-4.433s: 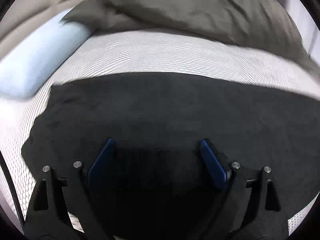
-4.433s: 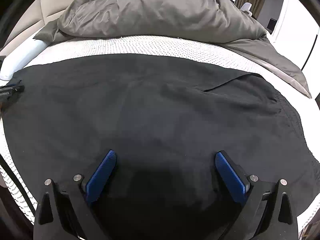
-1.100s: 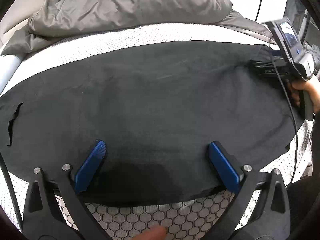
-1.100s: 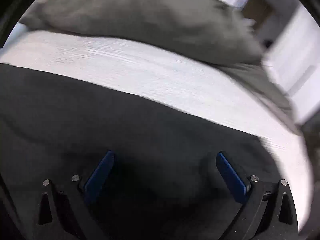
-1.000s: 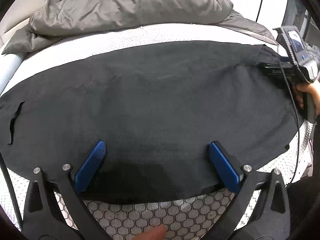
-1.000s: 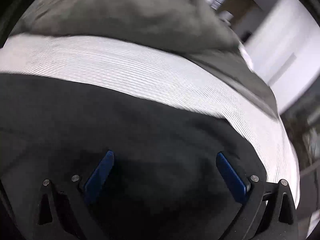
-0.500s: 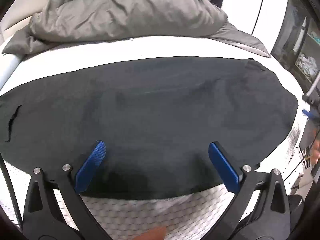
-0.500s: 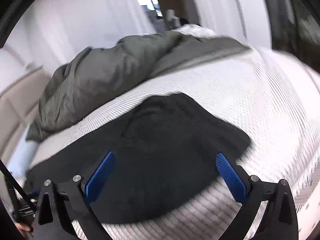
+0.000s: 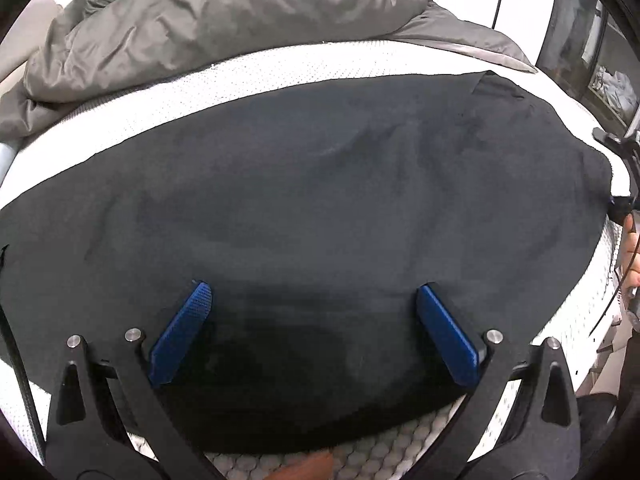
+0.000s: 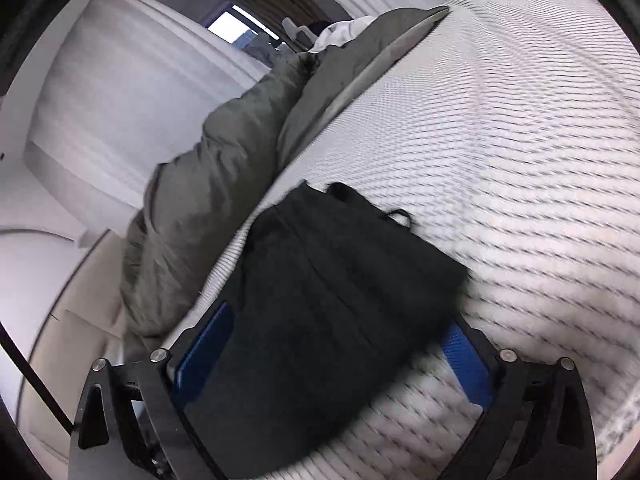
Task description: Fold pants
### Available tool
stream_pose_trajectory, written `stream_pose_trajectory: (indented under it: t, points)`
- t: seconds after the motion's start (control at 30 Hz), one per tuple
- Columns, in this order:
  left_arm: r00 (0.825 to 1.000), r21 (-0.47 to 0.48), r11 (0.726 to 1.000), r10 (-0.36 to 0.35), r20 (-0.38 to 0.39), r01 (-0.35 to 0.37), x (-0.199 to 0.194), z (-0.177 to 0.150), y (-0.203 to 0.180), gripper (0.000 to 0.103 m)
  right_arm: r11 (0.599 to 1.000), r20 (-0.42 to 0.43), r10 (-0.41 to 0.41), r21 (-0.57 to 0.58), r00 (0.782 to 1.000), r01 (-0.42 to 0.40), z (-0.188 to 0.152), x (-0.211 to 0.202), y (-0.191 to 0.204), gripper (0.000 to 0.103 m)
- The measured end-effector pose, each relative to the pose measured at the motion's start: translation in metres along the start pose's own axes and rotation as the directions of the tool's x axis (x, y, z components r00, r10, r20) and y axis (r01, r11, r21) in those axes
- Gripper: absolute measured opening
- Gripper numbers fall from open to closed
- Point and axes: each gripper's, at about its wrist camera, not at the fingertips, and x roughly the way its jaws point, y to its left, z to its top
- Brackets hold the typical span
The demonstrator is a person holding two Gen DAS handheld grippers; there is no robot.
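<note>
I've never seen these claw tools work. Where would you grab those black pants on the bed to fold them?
Probably at the end hem of the pants, coming in low from the bed's edge. That end lies flat with a free edge, and the right gripper already straddles it, open, its jaws just closing.

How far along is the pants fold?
Done: the pants lie flat across the mattress, apparently already doubled lengthwise. In hand: the right gripper is at one end of them, its jaws just been closing, pads either side of the cloth but not yet pressing. The left gripper hovers open mid-length. Left: folding them end to end.
</note>
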Motion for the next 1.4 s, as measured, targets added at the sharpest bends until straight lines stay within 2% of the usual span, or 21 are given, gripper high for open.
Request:
stream_pose_trajectory:
  t: [0.03,0.1,0.17,0.2,0.23,0.33,0.47,0.6,0.67,0.73,0.8,0.9,0.97,1.0,1.03,1.07,1.13,1.17,1.23,1.3,1.4]
  points:
    - [1.0,0.001,1.0,0.002,-0.001,-0.002,0.002,0.003,-0.001,0.103,0.999,-0.025,0.03,0.02,0.999,-0.029,0.0,0.009,0.0,0.08]
    - [1.0,0.004,1.0,0.005,-0.001,-0.005,0.006,0.007,-0.005,0.103,0.999,-0.039,0.037,0.017,0.999,-0.036,-0.003,0.02,0.002,0.077]
    - [1.0,0.012,1.0,0.009,-0.006,-0.009,0.01,0.011,-0.01,0.103,1.0,-0.053,0.003,-0.029,0.999,-0.005,-0.003,0.026,0.009,0.047]
    - [1.0,0.016,1.0,0.013,-0.01,-0.013,0.011,0.012,-0.011,0.103,1.0,-0.065,0.012,-0.014,0.998,-0.013,-0.004,0.028,0.008,0.032]
    - [1.0,0.018,1.0,0.017,-0.014,-0.016,0.013,0.013,-0.012,0.103,1.0,-0.06,0.023,0.008,0.998,-0.023,-0.003,0.027,0.006,0.028]
    - [1.0,0.009,1.0,0.018,-0.023,-0.018,0.017,0.014,-0.011,0.103,0.998,-0.013,0.009,-0.066,1.0,-0.01,-0.006,0.011,0.023,0.023]
    - [1.0,-0.026,0.999,-0.021,-0.014,0.021,0.007,0.015,0.004,0.102,0.973,0.03,0.047,-0.227,0.998,-0.038,-0.012,-0.004,0.091,0.022]
    - [0.998,-0.142,0.99,-0.02,0.052,0.027,-0.019,0.013,0.055,0.102,0.899,-0.02,0.097,-0.428,0.995,-0.096,-0.038,0.0,0.179,0.022]
    - [0.996,-0.226,0.974,0.014,0.086,0.006,-0.028,0.008,0.088,0.102,0.845,-0.055,0.101,-0.523,0.993,-0.114,-0.059,0.01,0.217,0.022]
    - [0.994,-0.303,0.953,0.041,0.102,-0.008,-0.035,-0.002,0.12,0.102,0.796,-0.123,0.126,-0.579,0.984,-0.174,-0.083,0.024,0.252,0.022]
    - [0.991,-0.365,0.931,0.067,0.115,-0.02,-0.039,-0.019,0.151,0.102,0.73,-0.201,0.146,-0.639,0.969,-0.243,-0.116,0.044,0.289,0.022]
    - [0.989,-0.409,0.912,0.091,0.118,-0.035,-0.042,-0.042,0.18,0.102,0.652,-0.307,0.144,-0.686,0.941,-0.323,-0.162,0.08,0.319,0.024]
    - [0.988,-0.437,0.898,0.105,0.115,-0.045,-0.042,-0.055,0.196,0.102,0.605,-0.44,0.078,-0.692,0.894,-0.393,-0.199,0.115,0.326,0.043]
    - [0.988,-0.449,0.892,0.106,0.109,-0.046,-0.041,-0.059,0.204,0.102,0.588,-0.491,0.036,-0.694,0.87,-0.416,-0.214,0.132,0.326,0.057]
    - [0.989,-0.457,0.888,0.102,0.111,-0.04,-0.041,-0.06,0.209,0.102,0.562,-0.524,-0.021,-0.711,0.852,-0.423,-0.23,0.144,0.324,0.058]
    - [0.989,-0.468,0.883,0.093,0.117,-0.028,-0.042,-0.06,0.214,0.102,0.538,-0.532,-0.062,-0.73,0.844,-0.421,-0.239,0.147,0.323,0.058]
    - [0.989,-0.482,0.876,0.064,0.136,0.009,-0.042,-0.057,0.221,0.102,0.513,-0.533,-0.067,-0.743,0.843,-0.429,-0.24,0.142,0.318,0.058]
    - [0.988,-0.482,0.875,0.04,0.15,0.038,-0.043,-0.056,0.221,0.102,0.52,-0.528,-0.052,-0.739,0.848,-0.428,-0.234,0.137,0.315,0.06]
    - [0.987,-0.466,0.881,-0.008,0.161,0.083,-0.042,-0.053,0.215,0.102,0.553,-0.517,-0.012,-0.716,0.856,-0.425,-0.211,0.125,0.306,0.081]
    - [0.983,-0.456,0.883,-0.031,0.18,0.112,-0.043,-0.049,0.206,0.102,0.58,-0.501,0.04,-0.693,0.865,-0.428,-0.192,0.109,0.295,0.085]
    - [0.975,-0.423,0.897,-0.032,0.221,0.126,-0.049,-0.044,0.192,0.102,0.642,-0.434,0.104,-0.658,0.895,-0.394,-0.163,0.09,0.272,0.088]
